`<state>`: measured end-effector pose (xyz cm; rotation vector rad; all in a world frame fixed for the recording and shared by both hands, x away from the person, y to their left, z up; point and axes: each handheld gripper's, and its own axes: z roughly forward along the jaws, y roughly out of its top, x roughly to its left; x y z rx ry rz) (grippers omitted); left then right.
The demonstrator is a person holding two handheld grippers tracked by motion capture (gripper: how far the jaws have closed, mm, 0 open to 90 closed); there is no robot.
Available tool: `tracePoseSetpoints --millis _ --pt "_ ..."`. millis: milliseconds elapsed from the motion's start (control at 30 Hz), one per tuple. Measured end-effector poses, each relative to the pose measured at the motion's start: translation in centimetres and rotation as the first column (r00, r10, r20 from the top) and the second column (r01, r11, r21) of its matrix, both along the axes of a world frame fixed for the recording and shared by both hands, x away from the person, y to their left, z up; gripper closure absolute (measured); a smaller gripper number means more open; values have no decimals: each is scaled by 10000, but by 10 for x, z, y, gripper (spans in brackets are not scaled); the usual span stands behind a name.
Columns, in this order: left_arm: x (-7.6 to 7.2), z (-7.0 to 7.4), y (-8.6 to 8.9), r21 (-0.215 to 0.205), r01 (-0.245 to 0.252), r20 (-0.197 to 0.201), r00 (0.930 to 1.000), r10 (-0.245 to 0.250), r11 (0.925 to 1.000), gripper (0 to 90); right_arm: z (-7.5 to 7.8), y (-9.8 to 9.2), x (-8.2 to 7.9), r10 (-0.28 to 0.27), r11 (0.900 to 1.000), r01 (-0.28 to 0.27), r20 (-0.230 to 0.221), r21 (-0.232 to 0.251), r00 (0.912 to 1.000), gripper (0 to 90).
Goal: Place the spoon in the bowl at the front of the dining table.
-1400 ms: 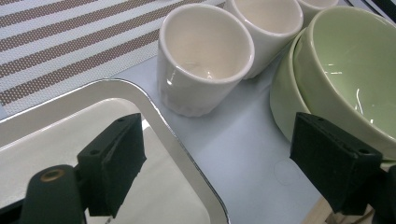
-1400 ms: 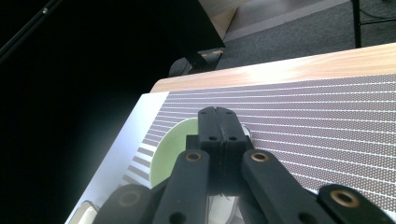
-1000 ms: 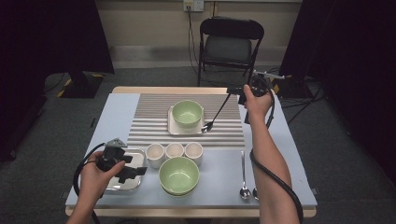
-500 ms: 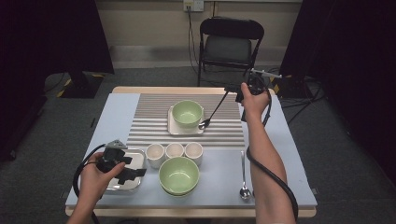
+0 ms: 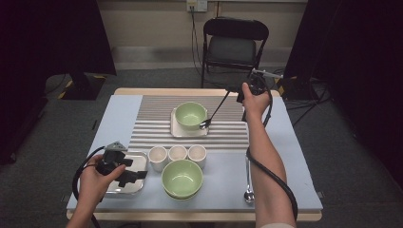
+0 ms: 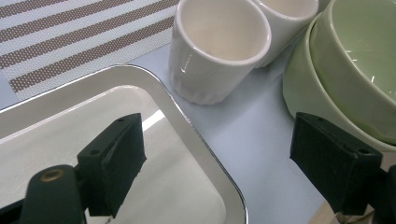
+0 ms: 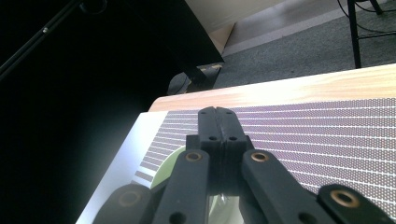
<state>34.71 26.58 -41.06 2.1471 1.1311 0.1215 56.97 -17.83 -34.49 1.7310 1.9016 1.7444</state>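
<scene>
Right hand-held gripper (image 5: 236,93) hangs raised above the far right part of the surface (image 5: 290,190), its jaws clenched on the handle end of a long spoon (image 5: 215,112). From the grip, the spoon slopes down and toward the person's left. Its bowl end rests at the near right edge of a green bowl (image 5: 190,114), which sits on a square white plate (image 5: 177,130) on a striped mat (image 5: 152,118). The spoon's bowl lies well below and left of the right hand-held gripper. In the right gripper view the two black jaws meet flat together, with the green bowl's rim (image 7: 161,172) showing below them.

Left hand-held gripper (image 5: 128,172) sits low at the near left, released, with nothing between its jaws. One jaw hovers over a shiny metal tray (image 6: 177,121); the other is beside a stack of green bowls (image 5: 182,178). Three white cups (image 5: 177,153) stand in a row just beyond that stack. A second spoon (image 5: 248,183) lies on the surface at the near right, beside the right forearm.
</scene>
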Motion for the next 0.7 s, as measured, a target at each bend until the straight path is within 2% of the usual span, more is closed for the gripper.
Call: tracePoseSetpoints --millis 67,700 --pt "0 -2 0 -147 4 -60 10000 -5 9999 174 0 2 2 -8 10000 8 54 42 10000 900" --pt "0 0 2 -138 -59 40 10000 59 9999 174 1 7 7 -232 9997 230 186 126 9996 900"
